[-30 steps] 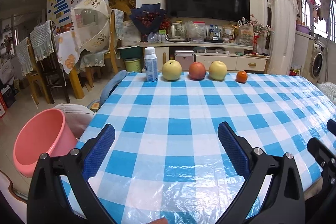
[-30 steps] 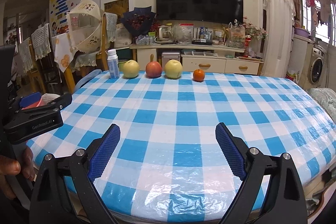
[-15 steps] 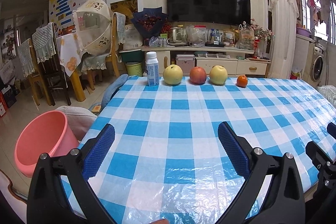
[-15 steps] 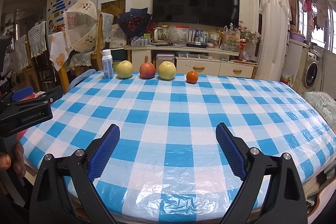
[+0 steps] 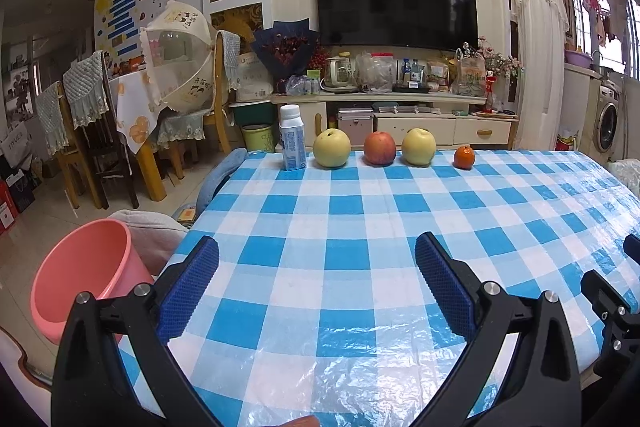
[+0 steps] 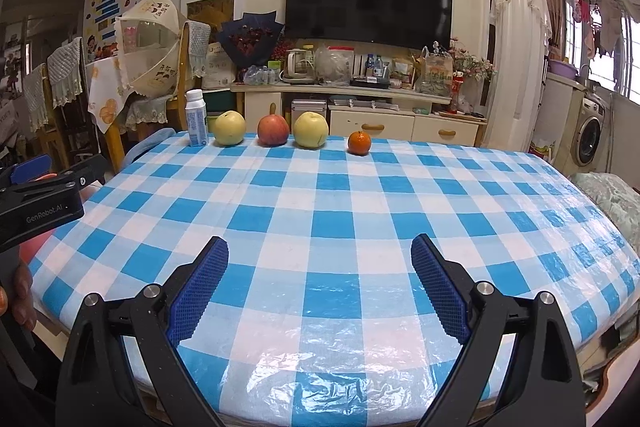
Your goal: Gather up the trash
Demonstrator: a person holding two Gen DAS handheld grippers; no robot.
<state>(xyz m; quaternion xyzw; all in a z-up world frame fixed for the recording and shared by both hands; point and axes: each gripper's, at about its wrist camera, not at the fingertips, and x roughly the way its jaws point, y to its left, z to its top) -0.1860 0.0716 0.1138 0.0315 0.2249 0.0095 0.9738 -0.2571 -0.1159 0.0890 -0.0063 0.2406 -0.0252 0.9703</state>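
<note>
Bottle (image 5: 292,139): upright at desk (image 5: 348,227) far edge, left of fruit row, well ahead of both tools. Left tool (image 5: 316,279), right tool (image 6: 320,275): released, empty. Bin (image 5: 80,275): left of desk.

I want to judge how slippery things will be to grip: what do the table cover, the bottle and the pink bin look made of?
Table cover: looks like glossy plastic sheet over blue-checked print; it shows wrinkles and glare near the edge.
Bottle: probably smooth white plastic with a printed label, capped.
Pink bin: seems to be moulded plastic, matte to slightly shiny, with thin uniform walls.
</note>
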